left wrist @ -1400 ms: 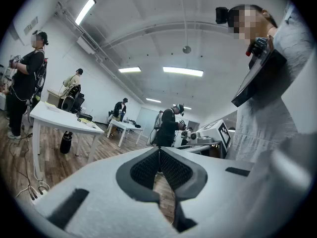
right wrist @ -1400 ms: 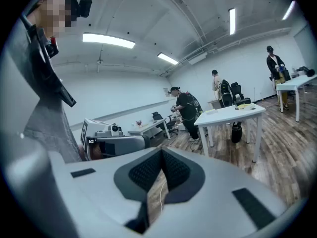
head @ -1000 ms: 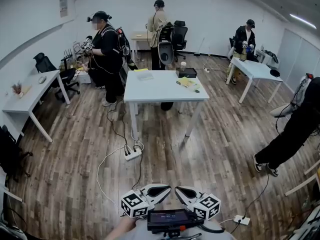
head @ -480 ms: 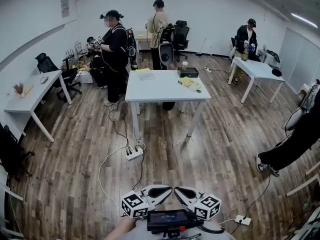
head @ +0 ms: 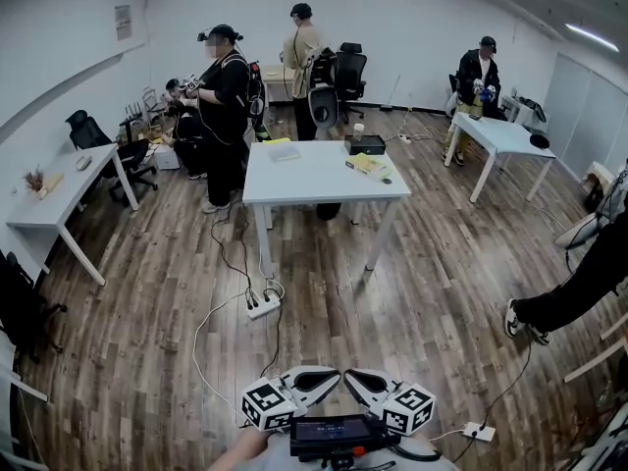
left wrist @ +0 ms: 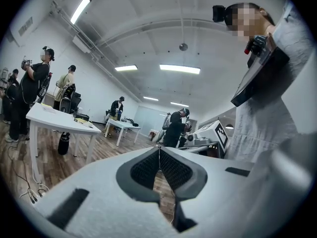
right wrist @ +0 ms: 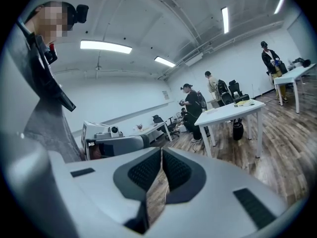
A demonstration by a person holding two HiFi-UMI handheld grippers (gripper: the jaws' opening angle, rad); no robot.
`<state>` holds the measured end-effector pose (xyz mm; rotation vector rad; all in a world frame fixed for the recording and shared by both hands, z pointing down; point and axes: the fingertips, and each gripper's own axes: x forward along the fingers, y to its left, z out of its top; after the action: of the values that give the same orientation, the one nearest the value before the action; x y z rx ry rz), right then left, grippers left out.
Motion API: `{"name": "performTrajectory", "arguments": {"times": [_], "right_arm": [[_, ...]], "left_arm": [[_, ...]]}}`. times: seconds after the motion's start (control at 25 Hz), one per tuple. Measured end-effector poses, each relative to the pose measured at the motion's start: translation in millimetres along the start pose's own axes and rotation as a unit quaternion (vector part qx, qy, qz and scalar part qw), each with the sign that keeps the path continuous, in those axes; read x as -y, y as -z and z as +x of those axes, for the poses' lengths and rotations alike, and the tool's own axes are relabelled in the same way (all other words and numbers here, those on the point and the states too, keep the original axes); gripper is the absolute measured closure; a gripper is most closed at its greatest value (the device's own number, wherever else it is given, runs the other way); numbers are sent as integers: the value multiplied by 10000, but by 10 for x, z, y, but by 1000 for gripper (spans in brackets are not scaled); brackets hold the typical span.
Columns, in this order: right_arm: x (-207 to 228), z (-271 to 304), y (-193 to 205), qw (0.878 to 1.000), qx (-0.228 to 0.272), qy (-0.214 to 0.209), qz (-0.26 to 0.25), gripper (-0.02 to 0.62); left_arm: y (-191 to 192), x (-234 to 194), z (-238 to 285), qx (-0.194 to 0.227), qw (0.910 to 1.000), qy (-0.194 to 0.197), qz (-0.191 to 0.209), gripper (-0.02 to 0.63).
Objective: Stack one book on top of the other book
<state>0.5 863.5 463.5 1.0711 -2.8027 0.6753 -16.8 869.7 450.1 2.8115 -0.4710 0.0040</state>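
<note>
Along the left wall, a long white desk (head: 59, 192) is standing on thin slanted legs over a floor (head: 147, 292) of dark, grainy wooden planks. A person (head: 224, 106) in black clothes is standing by the far left corner of the square white table (head: 294, 180) in the middle of the room. On the planks in front of that table, a white power strip (head: 262, 306) is lying with thin cables curling away from it.

Near the table's far left corner a pale flat sheet (head: 286, 150) is lying; I cannot tell whether it is a book. Toward the table's right edge a thin yellow book (head: 366, 162) is lying flat, just in front of a low black box (head: 368, 144).

Well apart from the table, at the bottom edge of the head view, the left gripper (head: 326, 374) and the right gripper (head: 355, 377) are pointing tip to tip. Both are smooth white shells, and each is carrying a cube (head: 267, 403) printed with black and white squares. The left gripper's (left wrist: 159, 150) black meshed pads (left wrist: 143, 170) are pressing together with nothing between them. The right gripper's (right wrist: 162, 152) meshed pads (right wrist: 143, 171) are likewise pressing together on nothing.

A second white table (head: 500, 137) is standing at the far right.
</note>
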Motion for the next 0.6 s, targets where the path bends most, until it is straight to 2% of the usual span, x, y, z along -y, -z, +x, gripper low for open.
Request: {"name": "performTrajectory", "arguments": {"times": [0.6], "right_arm": [[-128, 209, 87, 9995, -227, -209, -8, 565]], "left_arm": [[106, -115, -197, -36, 9994, -280, -185, 588]]}}
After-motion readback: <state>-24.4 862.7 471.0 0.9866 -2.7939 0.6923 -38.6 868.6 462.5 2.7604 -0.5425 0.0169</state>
